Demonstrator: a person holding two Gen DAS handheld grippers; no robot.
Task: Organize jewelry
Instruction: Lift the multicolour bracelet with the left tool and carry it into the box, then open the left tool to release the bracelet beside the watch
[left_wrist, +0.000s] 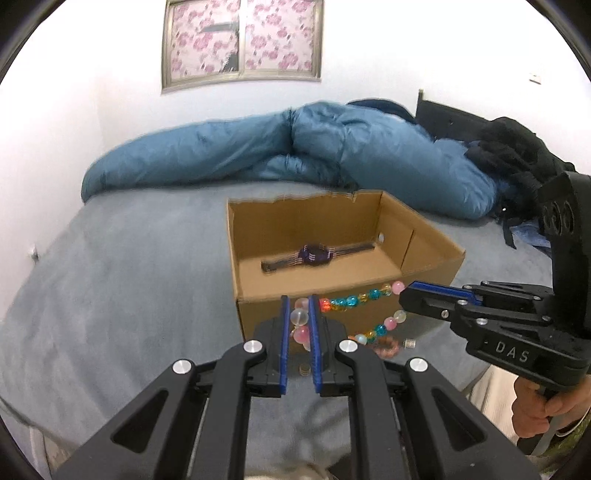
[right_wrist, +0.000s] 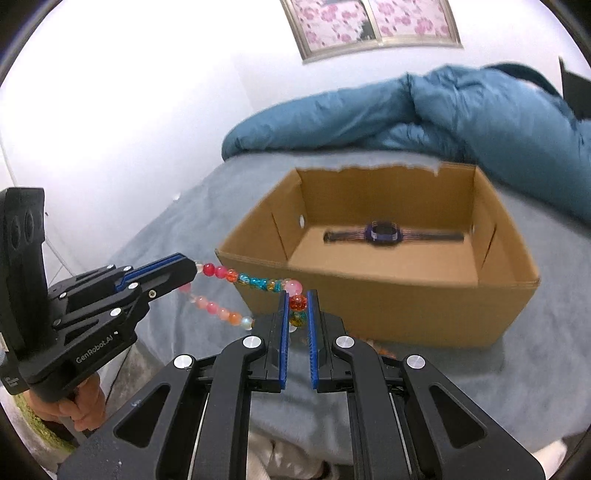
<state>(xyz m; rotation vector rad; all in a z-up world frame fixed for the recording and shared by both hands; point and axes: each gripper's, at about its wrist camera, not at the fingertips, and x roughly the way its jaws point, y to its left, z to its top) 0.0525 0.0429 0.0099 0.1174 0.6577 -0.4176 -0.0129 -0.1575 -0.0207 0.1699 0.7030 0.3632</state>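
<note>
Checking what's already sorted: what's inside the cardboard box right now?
A purple watch lies flat on the floor of the cardboard box, strap stretched out. Nothing else shows inside, though the front wall hides the nearest strip of floor. The bead necklace hangs outside, held by both grippers.

box: cardboard box (right_wrist: 388, 306) open-topped, its near wall standing just beyond both grippers | inside: watch (right_wrist: 384, 233) lying along the far wall, bare floor in front | left of box: grey bedspread (left_wrist: 122, 280) free | behind, upper frame: blue duvet (left_wrist: 258, 147) heaped, blocking the far edge
</note>
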